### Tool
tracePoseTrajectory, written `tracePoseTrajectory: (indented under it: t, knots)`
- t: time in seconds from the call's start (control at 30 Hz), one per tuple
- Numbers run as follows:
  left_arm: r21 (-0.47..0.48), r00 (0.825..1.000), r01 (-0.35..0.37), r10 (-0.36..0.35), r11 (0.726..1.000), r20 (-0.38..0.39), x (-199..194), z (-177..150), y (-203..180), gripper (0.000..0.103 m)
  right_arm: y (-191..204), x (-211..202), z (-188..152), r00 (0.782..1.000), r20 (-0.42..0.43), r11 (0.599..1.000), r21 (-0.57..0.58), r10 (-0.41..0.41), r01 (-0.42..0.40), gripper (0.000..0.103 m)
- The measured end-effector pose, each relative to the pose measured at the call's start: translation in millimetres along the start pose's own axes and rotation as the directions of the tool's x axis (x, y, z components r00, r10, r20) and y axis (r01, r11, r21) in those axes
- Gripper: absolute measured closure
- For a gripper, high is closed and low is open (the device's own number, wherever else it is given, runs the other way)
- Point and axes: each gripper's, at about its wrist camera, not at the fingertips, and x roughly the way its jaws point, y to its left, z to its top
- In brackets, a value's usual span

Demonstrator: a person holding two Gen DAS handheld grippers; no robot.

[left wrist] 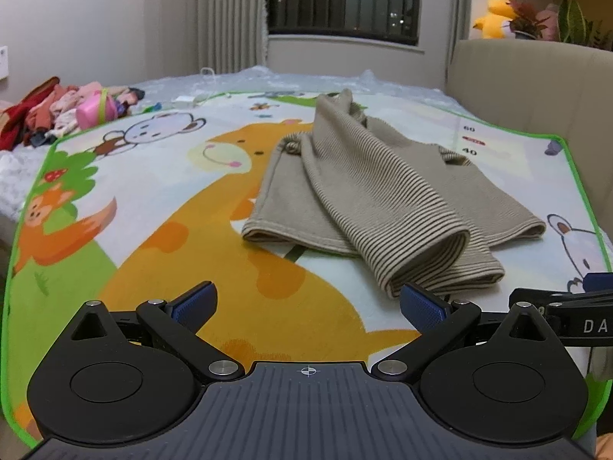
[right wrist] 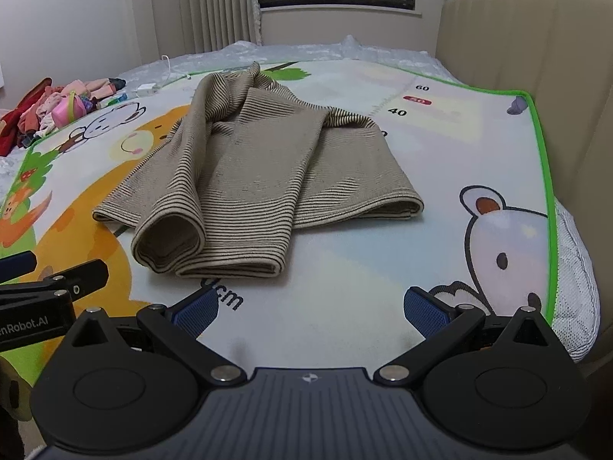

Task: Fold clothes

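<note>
A beige striped knit garment (left wrist: 367,188) lies partly folded on the cartoon play mat (left wrist: 153,230), its sleeves laid over the body toward me. It also shows in the right wrist view (right wrist: 260,176). My left gripper (left wrist: 308,306) is open and empty, just short of the garment's near sleeve cuff (left wrist: 433,260). My right gripper (right wrist: 310,312) is open and empty, low over the mat (right wrist: 364,268), a little short of the garment's near edge. The right gripper's side shows at the right edge of the left wrist view (left wrist: 567,306); the left gripper's side shows at the left edge of the right wrist view (right wrist: 46,291).
A pile of coloured clothes and toys (left wrist: 65,111) lies at the far left of the bed. A beige padded headboard (right wrist: 536,57) rises on the right. A white charger and cable (right wrist: 147,88) lie past the mat. Curtains and a window stand behind.
</note>
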Motion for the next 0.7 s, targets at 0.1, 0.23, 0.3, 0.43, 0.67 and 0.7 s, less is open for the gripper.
tracePoseTrajectory:
  t: [0.1,0.23,0.3,0.43,0.67,0.7]
  knots:
    - [0.004,1.0,0.01,-0.01,1.0,-0.005,-0.6,1.3,2.5,0.0,1.6,0.2,-0.6,1.0,-0.004,1.0,-0.008,-0.002,0.002,0.0]
    - [0.002,1.0,0.013,-0.013,1.0,0.0,-3.7,-2.9,8.8,0.0,3.7,0.4,-1.4,1.0,-0.01,1.0,-0.019,-0.005,0.005,0.0]
    - [-0.008,1.0,0.006,-0.006,1.0,-0.012,0.2,-11.9,11.6,0.0,4.8,0.5,-1.8,1.0,-0.013,1.0,-0.025,-0.006,0.006,0.0]
    - [-0.005,0.998,-0.016,0.016,1.0,-0.055,6.3,-3.2,4.5,0.0,5.3,1.8,-2.3,1.0,-0.014,1.0,-0.027,-0.011,0.011,0.0]
    - [-0.007,0.999,-0.005,0.004,1.0,-0.046,2.4,-4.4,4.0,0.0,6.2,-0.4,-3.3,1.0,-0.003,0.999,-0.031,-0.009,0.009,0.0]
    - [-0.008,0.999,-0.002,0.001,1.0,-0.042,1.5,-4.2,3.7,0.0,6.4,-1.0,-3.2,1.0,0.0,0.999,-0.031,-0.01,0.01,0.0]
